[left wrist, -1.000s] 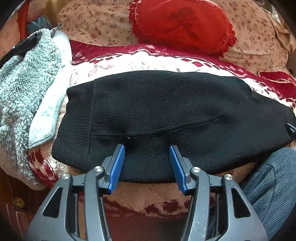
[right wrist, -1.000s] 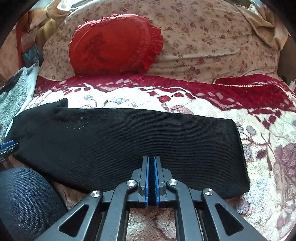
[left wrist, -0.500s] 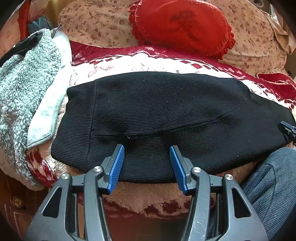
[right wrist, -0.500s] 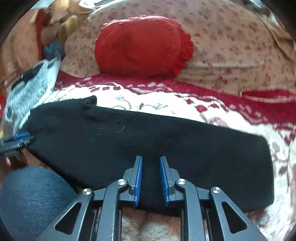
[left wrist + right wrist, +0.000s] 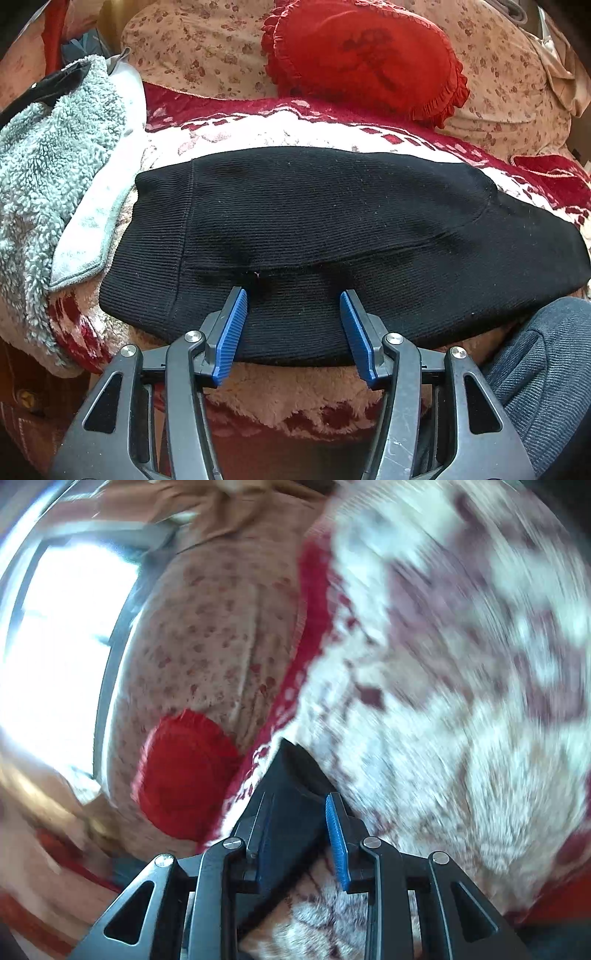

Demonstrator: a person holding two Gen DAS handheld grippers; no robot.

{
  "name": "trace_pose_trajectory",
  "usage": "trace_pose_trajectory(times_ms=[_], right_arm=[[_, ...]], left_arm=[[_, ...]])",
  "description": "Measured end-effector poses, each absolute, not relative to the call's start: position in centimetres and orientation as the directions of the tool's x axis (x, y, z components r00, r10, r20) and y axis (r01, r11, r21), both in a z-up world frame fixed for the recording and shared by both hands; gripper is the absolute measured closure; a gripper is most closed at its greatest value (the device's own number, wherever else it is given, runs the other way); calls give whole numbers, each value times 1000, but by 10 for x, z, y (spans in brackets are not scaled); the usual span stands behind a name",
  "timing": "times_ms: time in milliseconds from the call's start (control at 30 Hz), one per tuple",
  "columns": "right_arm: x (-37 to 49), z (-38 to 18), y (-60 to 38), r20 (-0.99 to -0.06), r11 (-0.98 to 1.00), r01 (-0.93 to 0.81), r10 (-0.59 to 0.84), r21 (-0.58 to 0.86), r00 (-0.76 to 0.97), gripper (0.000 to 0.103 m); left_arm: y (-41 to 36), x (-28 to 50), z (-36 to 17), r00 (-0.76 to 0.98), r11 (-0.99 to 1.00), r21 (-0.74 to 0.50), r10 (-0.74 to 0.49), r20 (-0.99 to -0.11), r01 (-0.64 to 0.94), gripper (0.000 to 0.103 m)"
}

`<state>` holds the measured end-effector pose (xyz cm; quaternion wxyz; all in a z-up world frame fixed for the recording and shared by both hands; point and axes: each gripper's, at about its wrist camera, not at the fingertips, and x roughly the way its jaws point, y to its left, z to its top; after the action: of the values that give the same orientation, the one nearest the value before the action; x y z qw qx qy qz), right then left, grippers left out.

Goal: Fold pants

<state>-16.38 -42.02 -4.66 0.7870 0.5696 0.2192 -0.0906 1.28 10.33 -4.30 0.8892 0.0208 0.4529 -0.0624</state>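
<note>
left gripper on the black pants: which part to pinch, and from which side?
Pinch the near folded edge of the black pants, where it overhangs the blanket at the bed's front. Come in low from the person's side. The left gripper is already open and straddles that edge, so the fingers can likely close on both layers there.

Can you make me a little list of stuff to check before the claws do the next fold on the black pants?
1. Left claw open over the near edge of the black ribbed knit pants: ok.
2. Left claw has hold of the pants: not ok, fingers spread apart.
3. Right claw has pants cloth between its fingers: ok, but the grip looks open.
4. Right view sharp enough to judge: not ok, blurred.
5. Pants flat on the red and white fleece blanket: ok in the left view.
6. Grey fluffy towel touching pants: cannot tell.
</note>
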Motion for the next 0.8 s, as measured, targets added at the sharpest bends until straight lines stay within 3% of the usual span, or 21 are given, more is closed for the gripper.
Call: trace_pose_trajectory(times_ms=[167,300,500,600,800], right_arm=[[-153,-61,-413,-429,245,380,191,892,883,77],[-152,-74,-414,-466,206,429,190,879,864,76],[-148,-87,-421,-426,147,404,181,903,887,76],[-146,-92,-422,-362,104,348,187,932,913,76],[-147,-93,-422,-395,114,380,179,918,901,93]], left_arm=[[104,12,-43,581,991,-25,-97,-808,131,51],[104,12,-43,584,991,-24,-97,-806,130,51],[105,13,-43,581,991,-25,-98,-808,131,50],[105,13,-43,580,991,-26,-99,-808,132,50],[104,12,-42,582,991,-30,-100,-807,129,50]])
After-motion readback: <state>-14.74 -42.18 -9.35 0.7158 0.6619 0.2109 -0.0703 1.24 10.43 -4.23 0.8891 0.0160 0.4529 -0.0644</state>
